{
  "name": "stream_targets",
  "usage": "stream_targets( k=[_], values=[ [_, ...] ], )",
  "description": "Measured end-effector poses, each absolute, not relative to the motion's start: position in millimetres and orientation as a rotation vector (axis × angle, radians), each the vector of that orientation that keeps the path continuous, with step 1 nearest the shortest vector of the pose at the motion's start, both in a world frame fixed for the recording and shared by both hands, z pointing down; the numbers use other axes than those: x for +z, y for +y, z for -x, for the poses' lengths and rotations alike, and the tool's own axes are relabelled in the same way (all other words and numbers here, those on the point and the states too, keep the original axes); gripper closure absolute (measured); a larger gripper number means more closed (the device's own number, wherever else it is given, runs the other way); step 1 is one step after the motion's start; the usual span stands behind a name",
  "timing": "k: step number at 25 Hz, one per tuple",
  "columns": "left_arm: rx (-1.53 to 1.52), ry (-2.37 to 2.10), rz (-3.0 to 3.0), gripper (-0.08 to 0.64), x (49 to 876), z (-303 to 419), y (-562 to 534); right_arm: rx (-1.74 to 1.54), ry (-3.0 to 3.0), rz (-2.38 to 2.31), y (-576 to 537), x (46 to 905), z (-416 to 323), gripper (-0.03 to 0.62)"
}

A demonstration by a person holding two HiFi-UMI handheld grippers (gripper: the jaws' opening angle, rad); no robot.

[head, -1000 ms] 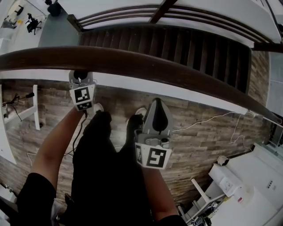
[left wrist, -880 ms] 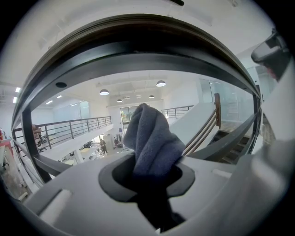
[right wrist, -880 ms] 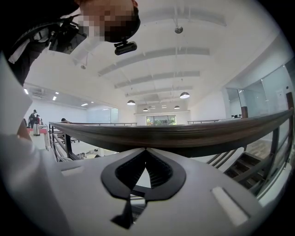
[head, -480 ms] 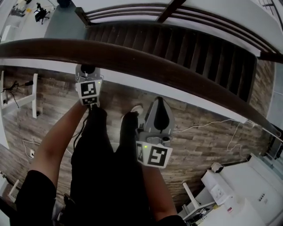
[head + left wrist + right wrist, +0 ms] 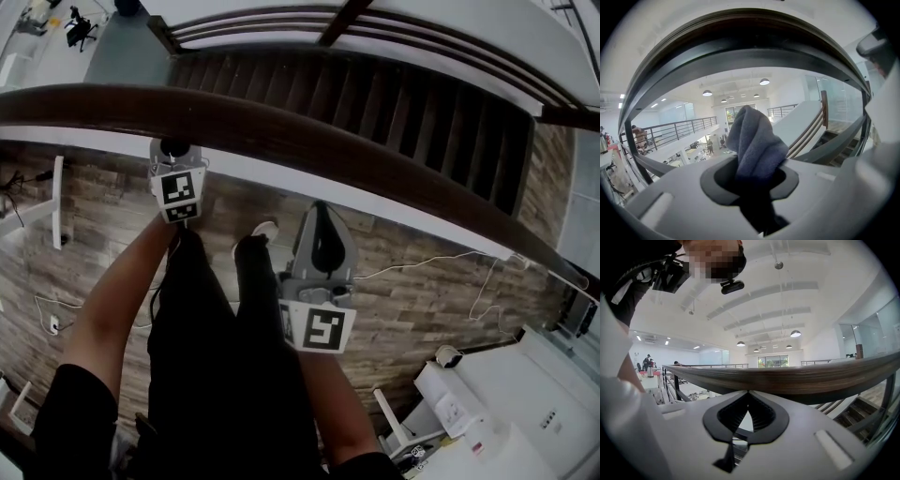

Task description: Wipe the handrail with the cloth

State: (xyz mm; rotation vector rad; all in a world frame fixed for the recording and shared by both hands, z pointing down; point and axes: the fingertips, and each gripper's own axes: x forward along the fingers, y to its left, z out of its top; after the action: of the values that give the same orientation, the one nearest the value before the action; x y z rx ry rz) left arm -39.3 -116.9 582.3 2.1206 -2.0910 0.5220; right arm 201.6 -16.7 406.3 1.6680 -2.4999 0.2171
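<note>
The dark brown wooden handrail (image 5: 309, 145) curves across the head view from upper left to right. My left gripper (image 5: 172, 150) points up just under its near edge and is shut on a grey-blue cloth (image 5: 753, 145). In the left gripper view (image 5: 754, 164) the cloth stands up between the jaws, close below the handrail's underside (image 5: 740, 51). I cannot tell whether the cloth touches the rail. My right gripper (image 5: 319, 214) is lower and to the right, shut and empty. In its own view (image 5: 747, 393) the handrail (image 5: 797, 376) runs just beyond the tips.
Beyond the rail a dark staircase (image 5: 375, 94) drops away. Below are a wood-plank floor (image 5: 441, 309), the person's legs and shoes (image 5: 253, 234), loose cables (image 5: 422, 262) and white furniture (image 5: 506, 394) at the lower right. Distant people stand on a balcony (image 5: 640, 136).
Compared with half a second ago, the left gripper with the cloth sits slightly further left along the rail. The right gripper has shifted a little up and left. Both stay shut.
</note>
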Motion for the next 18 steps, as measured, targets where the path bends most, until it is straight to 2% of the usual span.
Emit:
stream_targets(
  k=[18],
  values=[
    [0.446, -1.941, -2.214, 0.468, 583, -58, -114, 0.275, -2.412, -1.756, 1, 416, -242, 0.591]
  ],
)
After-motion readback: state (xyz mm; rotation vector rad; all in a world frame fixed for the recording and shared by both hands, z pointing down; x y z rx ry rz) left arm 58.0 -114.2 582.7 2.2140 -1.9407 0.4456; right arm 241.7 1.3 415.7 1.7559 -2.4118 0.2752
